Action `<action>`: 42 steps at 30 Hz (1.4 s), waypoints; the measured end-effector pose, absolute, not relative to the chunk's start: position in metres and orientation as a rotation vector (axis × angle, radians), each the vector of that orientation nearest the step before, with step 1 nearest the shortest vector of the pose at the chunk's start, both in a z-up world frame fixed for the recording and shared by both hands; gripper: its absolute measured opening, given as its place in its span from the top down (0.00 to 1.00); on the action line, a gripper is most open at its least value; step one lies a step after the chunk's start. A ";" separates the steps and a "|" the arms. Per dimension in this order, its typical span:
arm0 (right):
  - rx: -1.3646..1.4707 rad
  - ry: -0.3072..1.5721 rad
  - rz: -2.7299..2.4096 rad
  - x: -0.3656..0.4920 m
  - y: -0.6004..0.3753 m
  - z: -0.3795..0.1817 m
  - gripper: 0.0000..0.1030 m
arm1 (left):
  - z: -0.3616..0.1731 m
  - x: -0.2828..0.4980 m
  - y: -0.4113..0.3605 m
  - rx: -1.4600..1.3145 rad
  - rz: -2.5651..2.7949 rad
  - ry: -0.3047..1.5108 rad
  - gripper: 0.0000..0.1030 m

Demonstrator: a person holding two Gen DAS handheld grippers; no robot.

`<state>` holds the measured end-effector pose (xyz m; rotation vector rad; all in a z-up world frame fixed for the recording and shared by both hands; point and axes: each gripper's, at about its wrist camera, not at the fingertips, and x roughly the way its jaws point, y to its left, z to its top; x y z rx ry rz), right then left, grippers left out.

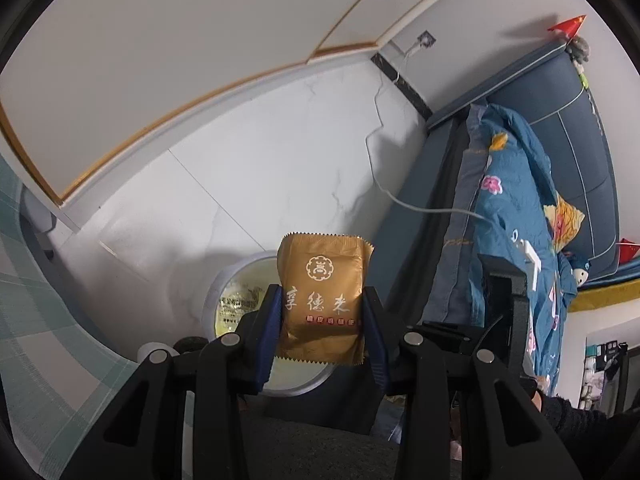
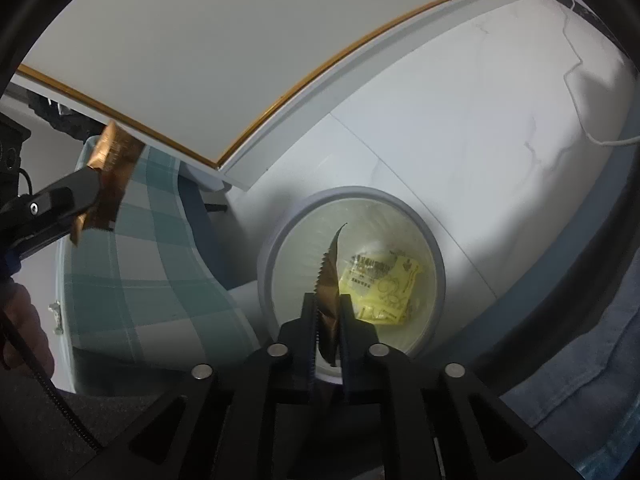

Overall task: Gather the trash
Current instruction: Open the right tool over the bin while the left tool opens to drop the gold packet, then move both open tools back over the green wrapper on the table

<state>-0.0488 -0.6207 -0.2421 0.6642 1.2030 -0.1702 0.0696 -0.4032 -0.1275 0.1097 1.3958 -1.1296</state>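
Judging from both loads, the carry-to-bin step was in hand: at nine o'clock of the bin a gold wrapper was clamped by the left gripper, raised level. Directly above the bin, a torn wrapper strip was pinched edge-on by the right gripper, tilted downward. A release was called for next, the left first needing to be brought over the rim.

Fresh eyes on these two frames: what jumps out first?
The gold snack wrapper, clamped upright in the left tongs, fills the middle of the left wrist view. In the right wrist view, the right tongs pinch a thin brown wrapper strip over the round white bin, where a yellow packet already lies.
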 end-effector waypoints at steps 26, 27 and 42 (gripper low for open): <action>0.632 1.085 -0.300 -0.068 -0.643 -0.205 0.33 | -0.179 0.050 -0.431 0.355 -1.139 1.566 0.64; 0.629 1.084 -0.301 -0.068 -0.643 -0.204 0.33 | -0.179 0.049 -0.431 0.364 -1.136 1.562 0.63; 0.631 1.083 -0.329 -0.072 -0.645 -0.198 0.29 | -0.185 0.048 -0.429 0.424 -1.104 1.573 0.36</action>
